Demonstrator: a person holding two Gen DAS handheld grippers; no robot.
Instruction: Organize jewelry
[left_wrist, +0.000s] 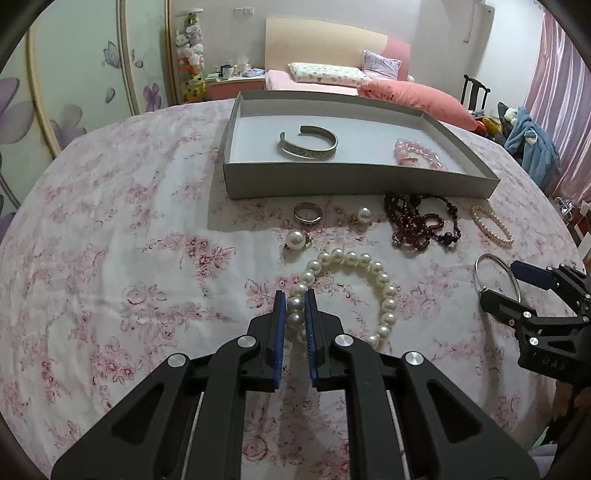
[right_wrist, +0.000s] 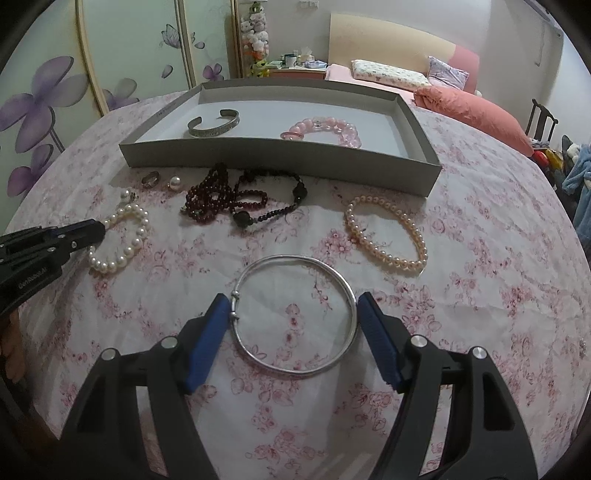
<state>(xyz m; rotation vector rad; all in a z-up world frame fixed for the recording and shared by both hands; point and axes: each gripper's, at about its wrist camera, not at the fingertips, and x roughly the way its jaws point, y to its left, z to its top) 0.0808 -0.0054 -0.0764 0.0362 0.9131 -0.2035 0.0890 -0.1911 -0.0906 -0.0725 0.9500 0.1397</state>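
Clearly a home bedroom. Back there, a bed (left_wrist: 314, 83) with a cream and pink headboard (left_wrist: 325, 44), a patterned pillow (left_wrist: 327, 72), and a salmon-pink duvet (left_wrist: 417, 96) bunched at its side. Beside it, a nightstand (left_wrist: 236, 81) crowded with a mug and small clutter. Over on the left, wardrobe doors (right_wrist: 48, 96) painted with purple flowers and butterflies, and a tall clear tube stuffed with plush toys (left_wrist: 192, 55). Far right, pink curtains (left_wrist: 557, 92), a dark wooden chair (left_wrist: 476, 92), a blue garment (left_wrist: 532, 144) heaped nearby. Up close, a round surface under a pink floral cloth (right_wrist: 480, 258).
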